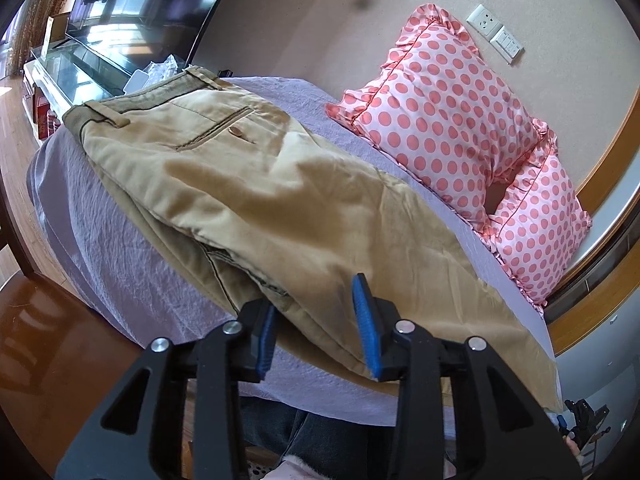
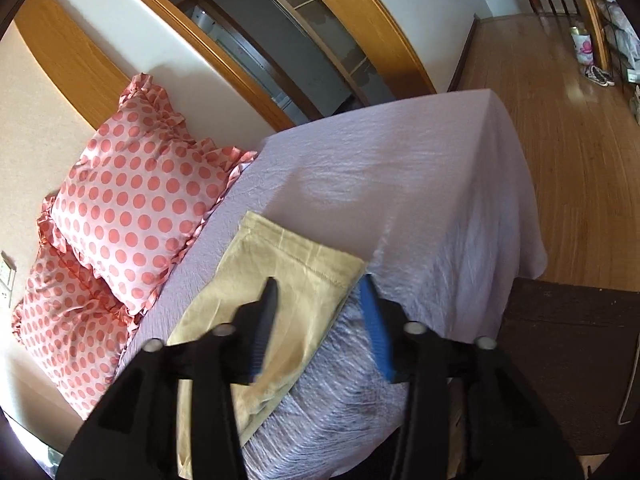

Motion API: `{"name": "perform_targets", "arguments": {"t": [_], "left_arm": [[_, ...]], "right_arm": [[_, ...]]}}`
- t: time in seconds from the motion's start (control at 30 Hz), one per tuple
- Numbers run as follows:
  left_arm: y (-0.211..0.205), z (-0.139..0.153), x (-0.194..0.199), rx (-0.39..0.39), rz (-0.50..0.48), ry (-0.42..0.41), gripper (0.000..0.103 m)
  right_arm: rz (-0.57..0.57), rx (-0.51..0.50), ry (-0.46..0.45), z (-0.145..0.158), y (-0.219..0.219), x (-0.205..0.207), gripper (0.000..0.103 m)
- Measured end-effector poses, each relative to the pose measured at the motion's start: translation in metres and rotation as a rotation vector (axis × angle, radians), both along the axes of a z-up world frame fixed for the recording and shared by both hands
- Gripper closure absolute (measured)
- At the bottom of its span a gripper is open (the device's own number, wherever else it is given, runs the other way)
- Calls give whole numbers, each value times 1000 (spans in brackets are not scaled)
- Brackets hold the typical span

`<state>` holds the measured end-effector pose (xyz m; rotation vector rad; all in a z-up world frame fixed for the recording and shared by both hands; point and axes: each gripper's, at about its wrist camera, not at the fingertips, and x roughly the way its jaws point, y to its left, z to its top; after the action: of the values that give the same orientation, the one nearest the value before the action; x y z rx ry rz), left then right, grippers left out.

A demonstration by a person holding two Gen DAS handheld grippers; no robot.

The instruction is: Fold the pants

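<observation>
- Your left gripper (image 1: 320, 320) has its jaws spread apart, clamped on nothing; its blue pads (image 1: 367, 326) straddle the near edge of the khaki pants (image 1: 256, 200), the right pad over the cloth, the left pad beside the folded edge. Whether either pad actually touches the fabric, you can't tell from this angle.
- Your left tool comes in low from the near side of the bed, pointing along the pants toward the waistband end.
- Your right gripper (image 2: 320, 320) is open too, nothing between the fingers; one finger hangs over the pants' leg end (image 2: 288, 276), the other over the bare sheet just beside the hem corner. It's blurred in the right wrist view, so contact is anyone's guess.
- Your right tool is angled down at that hem corner from the near edge.
- Those pants lie flat on the lilac bedsheet (image 1: 120, 264), doubled leg on leg, back pocket and its button (image 1: 235, 132) facing up, waistband (image 1: 132, 102) at the far left end, hem at the right.
- Two pink polka-dot pillows (image 1: 452, 120) sit along the wall side of the bed, just beside the pants' far edge.
- On the wall above the pillows, a socket and switch plate (image 1: 496, 32).
- Beyond the waistband, a dark screen (image 1: 152, 4) above a glass-topped cabinet (image 1: 76, 70).
- Wooden floor (image 2: 560, 120) runs off past the foot of the bed in the right wrist view.
</observation>
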<state>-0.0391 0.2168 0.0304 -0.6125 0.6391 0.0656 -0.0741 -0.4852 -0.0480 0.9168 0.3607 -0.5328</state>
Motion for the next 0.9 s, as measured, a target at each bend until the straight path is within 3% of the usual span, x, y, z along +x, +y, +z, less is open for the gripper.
{"name": "perform_targets", "arguments": {"t": [0.1, 0.17, 0.23, 0.37, 0.4, 0.5, 0.57, 0.63, 0.77, 0.9], "left_arm": [[2, 2, -10, 0, 13, -50, 53], [5, 2, -15, -8, 19, -68, 52], [9, 0, -20, -23, 31, -86, 50], [20, -6, -29, -65, 71, -106, 47], [22, -8, -31, -79, 81, -111, 47], [29, -13, -35, -110, 93, -119, 44], [31, -15, -37, -129, 95, -132, 39], [32, -17, -38, -146, 101, -149, 29], [32, -18, -36, -169, 104, -167, 23], [33, -18, -35, -189, 109, -176, 18]], "right_arm": [[4, -7, 23, -4, -5, 5, 51], [7, -26, 13, -6, -3, 6, 52], [60, -12, -9, -10, 1, 11, 68], [157, -36, -64, -15, 17, 23, 84], [173, -48, -70, -15, 20, 26, 98], [207, -103, -123, -5, 32, 33, 100], [274, -172, -187, 20, 53, 41, 100], [383, -244, -250, 53, 87, 57, 100], [722, -312, -389, 103, 185, 91, 100], [1150, -284, -420, 109, 306, 118, 100]]}}
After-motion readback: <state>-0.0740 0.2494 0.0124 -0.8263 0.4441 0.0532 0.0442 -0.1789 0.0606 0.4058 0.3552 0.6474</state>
